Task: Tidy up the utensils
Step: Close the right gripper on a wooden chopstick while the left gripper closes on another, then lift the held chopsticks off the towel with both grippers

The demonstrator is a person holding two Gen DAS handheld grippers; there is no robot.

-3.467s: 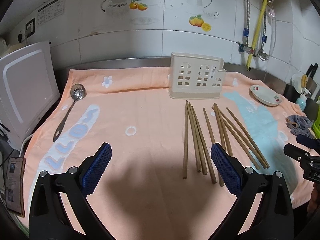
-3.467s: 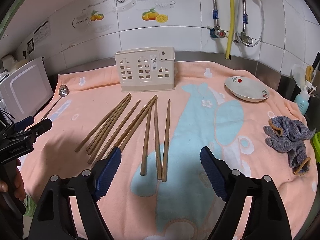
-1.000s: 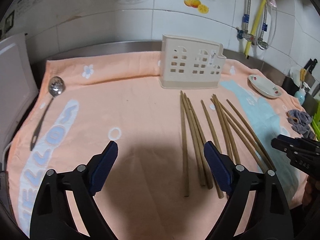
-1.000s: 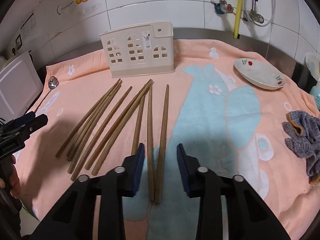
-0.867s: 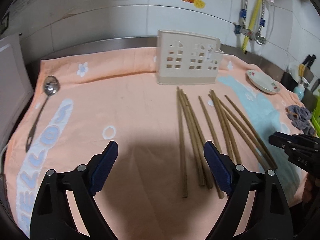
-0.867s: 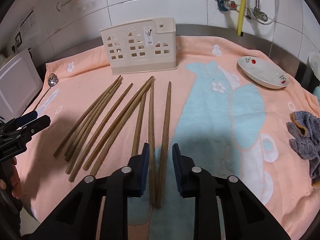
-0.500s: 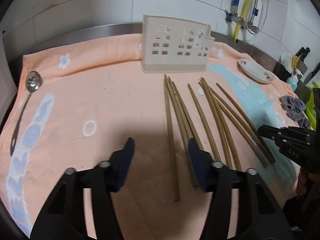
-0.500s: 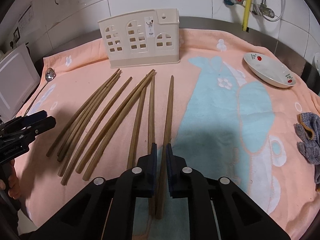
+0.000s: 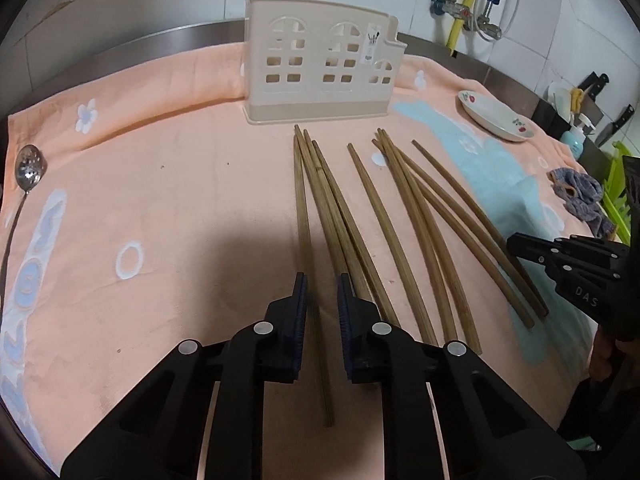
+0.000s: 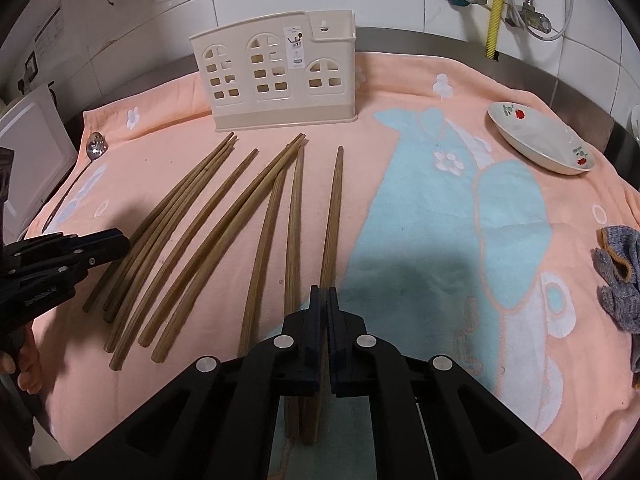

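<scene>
Several long wooden chopsticks (image 9: 384, 216) lie fanned on the peach towel in front of a cream slotted utensil holder (image 9: 320, 76). My left gripper (image 9: 322, 294) hangs low over the leftmost chopstick (image 9: 301, 200), its jaws narrowed on either side of it with a small gap. My right gripper (image 10: 324, 304) is shut on the rightmost chopstick (image 10: 334, 208) near its thick end. The chopsticks (image 10: 224, 220) and the holder (image 10: 276, 76) also show in the right wrist view. A slotted metal spoon (image 9: 24, 172) lies at the towel's left edge.
A white dish with red flowers (image 10: 540, 144) sits at the back right. A grey rag (image 10: 620, 276) lies at the right edge. A white appliance (image 10: 28, 152) stands left of the towel. Pipes and valves run on the tiled wall (image 10: 496, 8). Knives stand at far right (image 9: 608, 128).
Both grippers moved down toward the chopsticks and narrowed. The right one closed onto the rightmost chopstick; the left one narrowed around the leftmost chopstick.
</scene>
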